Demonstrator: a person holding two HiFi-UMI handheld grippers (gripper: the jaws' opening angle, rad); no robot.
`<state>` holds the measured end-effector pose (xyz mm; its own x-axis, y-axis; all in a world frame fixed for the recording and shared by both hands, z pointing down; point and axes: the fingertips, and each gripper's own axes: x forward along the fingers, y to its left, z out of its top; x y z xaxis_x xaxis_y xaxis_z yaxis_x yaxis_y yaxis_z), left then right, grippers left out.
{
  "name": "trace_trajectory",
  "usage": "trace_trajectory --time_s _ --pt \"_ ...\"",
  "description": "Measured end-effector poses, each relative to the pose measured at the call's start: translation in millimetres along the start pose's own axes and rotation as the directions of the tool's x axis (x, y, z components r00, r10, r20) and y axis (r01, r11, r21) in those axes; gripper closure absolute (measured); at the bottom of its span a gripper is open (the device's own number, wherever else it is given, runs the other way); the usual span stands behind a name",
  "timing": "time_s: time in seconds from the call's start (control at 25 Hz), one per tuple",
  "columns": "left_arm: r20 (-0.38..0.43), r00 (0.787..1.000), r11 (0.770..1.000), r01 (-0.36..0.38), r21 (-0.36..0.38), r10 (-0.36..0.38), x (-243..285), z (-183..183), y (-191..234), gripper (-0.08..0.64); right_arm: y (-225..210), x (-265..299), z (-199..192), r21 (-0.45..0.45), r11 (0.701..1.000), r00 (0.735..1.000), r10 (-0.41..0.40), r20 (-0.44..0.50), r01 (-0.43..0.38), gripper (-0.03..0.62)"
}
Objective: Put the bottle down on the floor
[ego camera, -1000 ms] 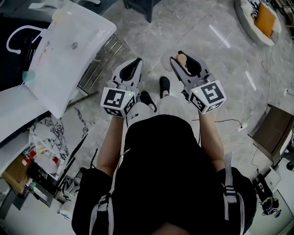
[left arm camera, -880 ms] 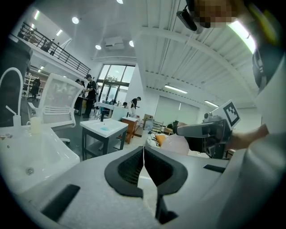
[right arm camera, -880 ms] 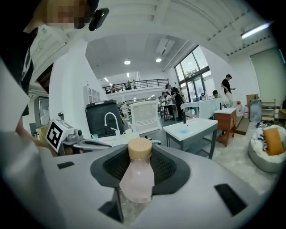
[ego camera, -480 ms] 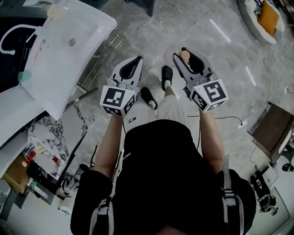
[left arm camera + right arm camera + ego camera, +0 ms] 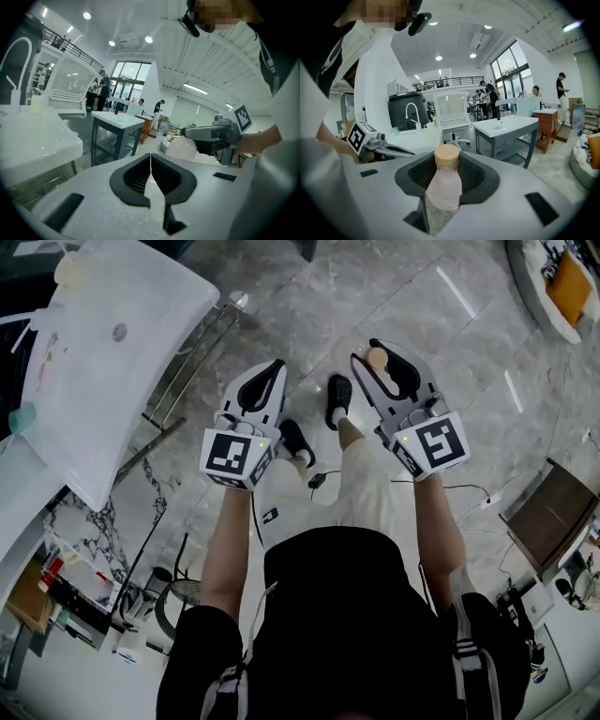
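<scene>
Head view: camera sits above the person, facing steeply down past the torso onto the left gripper [image 5: 273, 367], the right gripper [image 5: 382, 348] and the floor [image 5: 281, 296]. Left gripper view and right gripper view: each camera is mounted close behind its own jaws, facing near level across the room. Each catches the other gripper side-on. All three views share the white basin [image 5: 103, 381].

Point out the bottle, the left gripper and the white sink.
bottle [image 5: 444, 186], right gripper view, on its pale pink body.
left gripper [image 5: 150, 159], left gripper view, where its closed fingertips meet.
white sink [image 5: 94, 399], head view, on the bare basin.
</scene>
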<state>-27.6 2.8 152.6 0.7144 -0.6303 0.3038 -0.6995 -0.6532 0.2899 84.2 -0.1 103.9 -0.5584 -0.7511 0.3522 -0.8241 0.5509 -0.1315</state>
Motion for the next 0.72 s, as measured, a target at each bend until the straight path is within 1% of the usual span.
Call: trace_trajectory --time_s 0.2,0.44,0.72 --pt "-0.027 0.999 1.0 -0.025 -0.013 0.025 33.4 -49.4 20.9 0.54 -18.1 37.6 -51.5 -0.004 0.999 0.999 0.043 -0.023 -0.043 0.452" --pt "-0.052 0.998 0.999 -0.048 -0.021 0.047 69.5 -118.0 52.2 0.54 -38.1 83.8 -119.5 -0.002 0.997 0.996 0.082 -0.035 -0.082 0.452" --pt "-0.051 0.998 0.999 -0.032 -0.011 0.032 125.1 -200.8 88.9 0.54 -68.4 139.1 -201.1 -0.032 0.993 0.993 0.108 -0.039 -0.109 0.453"
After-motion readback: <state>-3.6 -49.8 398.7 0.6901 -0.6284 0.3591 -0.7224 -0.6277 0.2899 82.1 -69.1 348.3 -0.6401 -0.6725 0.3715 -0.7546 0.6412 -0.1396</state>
